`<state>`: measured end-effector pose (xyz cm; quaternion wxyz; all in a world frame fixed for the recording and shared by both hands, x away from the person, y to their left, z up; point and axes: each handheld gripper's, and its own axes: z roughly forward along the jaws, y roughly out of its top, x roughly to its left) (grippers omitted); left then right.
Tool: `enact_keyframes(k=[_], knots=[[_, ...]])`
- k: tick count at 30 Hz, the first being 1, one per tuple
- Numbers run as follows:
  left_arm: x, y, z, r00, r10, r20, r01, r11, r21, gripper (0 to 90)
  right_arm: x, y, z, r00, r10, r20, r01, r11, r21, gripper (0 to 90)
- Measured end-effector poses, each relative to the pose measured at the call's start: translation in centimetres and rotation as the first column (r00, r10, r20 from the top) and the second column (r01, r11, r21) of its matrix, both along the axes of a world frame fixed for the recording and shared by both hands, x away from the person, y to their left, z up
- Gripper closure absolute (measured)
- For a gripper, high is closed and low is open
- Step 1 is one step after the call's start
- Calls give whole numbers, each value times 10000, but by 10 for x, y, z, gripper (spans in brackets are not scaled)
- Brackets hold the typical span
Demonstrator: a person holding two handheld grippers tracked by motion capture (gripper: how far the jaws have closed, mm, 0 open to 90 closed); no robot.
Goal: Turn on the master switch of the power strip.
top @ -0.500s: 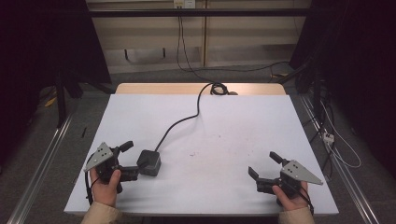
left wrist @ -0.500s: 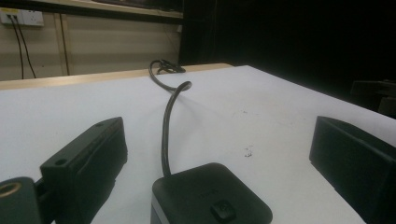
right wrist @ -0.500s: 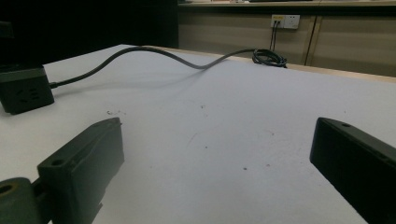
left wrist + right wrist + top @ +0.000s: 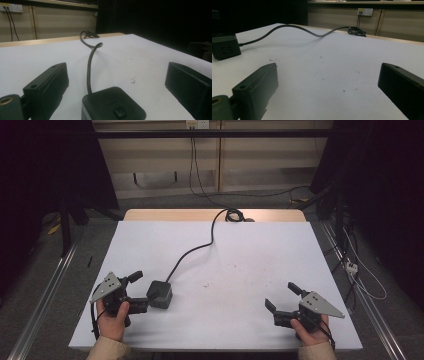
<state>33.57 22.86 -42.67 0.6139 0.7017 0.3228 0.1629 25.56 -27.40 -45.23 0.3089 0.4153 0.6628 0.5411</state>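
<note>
A black power-socket cube (image 4: 160, 294) sits on the white table (image 4: 240, 255) at the front left. Its dark cable (image 4: 200, 247) runs to a coil (image 4: 232, 214) at the far edge. My left gripper (image 4: 140, 291) is open and level, its tips just left of the cube. In the left gripper view the cube (image 4: 113, 105) lies low between the wide jaws of the left gripper (image 4: 116, 75), touching neither one. My right gripper (image 4: 281, 296) rests open at the front right with nothing between its jaws. In the right gripper view, the right gripper (image 4: 329, 72) faces bare table, with the cube (image 4: 225, 46) far left.
A wooden strip (image 4: 170, 215) borders the table's far edge. Metal rails (image 4: 50, 285) run along the floor on both sides. Loose cables and a white plug strip (image 4: 351, 266) lie on the floor at the right. A wall outlet (image 4: 365, 11) sits on the back panel.
</note>
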Motion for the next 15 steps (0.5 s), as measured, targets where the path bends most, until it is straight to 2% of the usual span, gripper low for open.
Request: enact_keyframes(k=[3, 6, 9, 10, 15], knots=[[0, 1, 1, 9998, 221, 8, -221, 9994, 249, 71, 0, 1, 0, 10000, 44, 6, -44, 10000, 2, 27], [0, 4, 3, 9980, 636, -9, -636, 9977, 218, 75, 0, 1, 0, 9999, 109, 8, -109, 9999, -63, 28], [0, 8, 3, 9977, 674, -119, -673, 9977, 82, 81, 1, 2, 0, 9999, 116, 15, -116, 9999, -67, 28], [0, 9, 3, 9976, 669, -167, -670, 9978, -27, 131, 1, 3, 0, 9999, 146, 24, -146, 9999, -80, 28], [-1, 10, 5, 9988, 441, -226, -438, 9990, 119, 299, 0, 2, 0, 9999, 146, 47, -146, 9999, -90, 30]])
